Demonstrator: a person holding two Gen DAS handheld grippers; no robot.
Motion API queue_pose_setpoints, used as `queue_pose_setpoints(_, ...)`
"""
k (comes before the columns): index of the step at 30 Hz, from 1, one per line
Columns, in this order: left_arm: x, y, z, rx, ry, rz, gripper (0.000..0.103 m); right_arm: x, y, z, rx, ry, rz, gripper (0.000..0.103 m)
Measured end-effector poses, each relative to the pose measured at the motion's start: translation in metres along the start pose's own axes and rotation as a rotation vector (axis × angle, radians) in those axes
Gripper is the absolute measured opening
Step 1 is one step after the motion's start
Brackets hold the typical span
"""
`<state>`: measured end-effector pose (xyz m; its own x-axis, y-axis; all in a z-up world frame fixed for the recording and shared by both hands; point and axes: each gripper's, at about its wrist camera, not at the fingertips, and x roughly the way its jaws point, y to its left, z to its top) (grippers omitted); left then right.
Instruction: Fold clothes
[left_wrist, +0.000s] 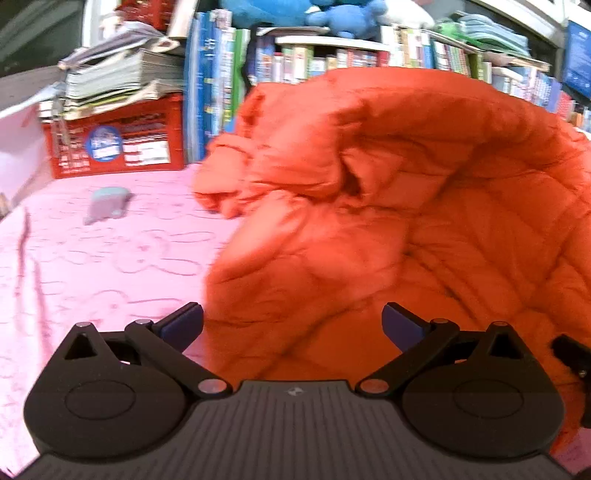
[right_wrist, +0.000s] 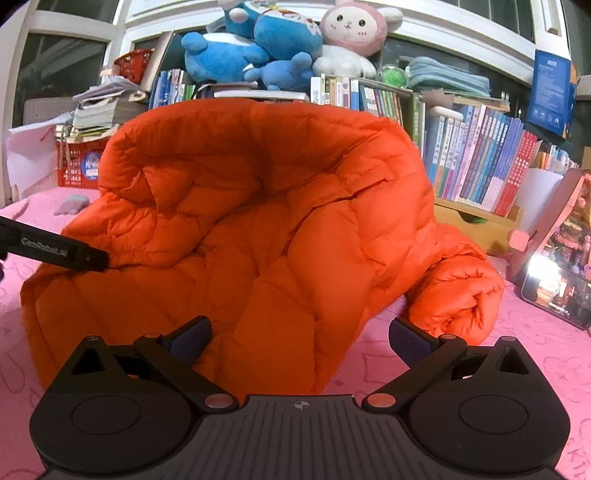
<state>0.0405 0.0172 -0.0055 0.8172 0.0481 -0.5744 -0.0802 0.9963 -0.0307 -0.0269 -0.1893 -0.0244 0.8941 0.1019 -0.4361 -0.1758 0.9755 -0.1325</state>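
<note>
An orange quilted puffer jacket (right_wrist: 266, 206) lies heaped on a pink bedspread (right_wrist: 461, 362), its far part curled up and forward like a hood. One sleeve (right_wrist: 458, 291) is rolled at the right. In the left wrist view the jacket (left_wrist: 406, 206) fills the right half and is motion-blurred. My left gripper (left_wrist: 291, 325) is open, its blue-padded fingers apart over the jacket's near edge. My right gripper (right_wrist: 300, 339) is open too, with the jacket's front hem between and just beyond its fingers. The left gripper's black body (right_wrist: 55, 251) pokes in from the left edge, against the jacket's side.
A small grey cloth item (left_wrist: 107, 203) lies on the pink bedspread (left_wrist: 92, 266) at far left. Behind stand a red crate (left_wrist: 114, 144) with stacked papers, rows of books (right_wrist: 480, 162), and plush toys (right_wrist: 280, 40) on top. A lit phone (right_wrist: 557, 291) leans at right.
</note>
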Motion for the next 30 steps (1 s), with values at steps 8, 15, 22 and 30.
queue_pose_setpoints(8,0.006,0.018,-0.005,0.0,0.051,0.085,0.103,-0.009,-0.019,-0.002,-0.009,-0.009,-0.08,0.103)
queue_pose_setpoints(15,0.019,-0.004,-0.002,0.092,0.054,0.04,0.103,-0.027,0.003,0.004,-0.028,-0.061,-0.004,0.103)
queue_pose_setpoints(22,0.05,-0.016,0.009,0.139,0.049,0.12,0.103,-0.024,0.047,0.005,-0.144,-0.057,0.074,0.103)
queue_pose_setpoints(30,0.053,0.036,0.009,0.026,0.067,0.219,0.103,0.002,0.03,-0.009,-0.324,0.027,-0.108,0.103)
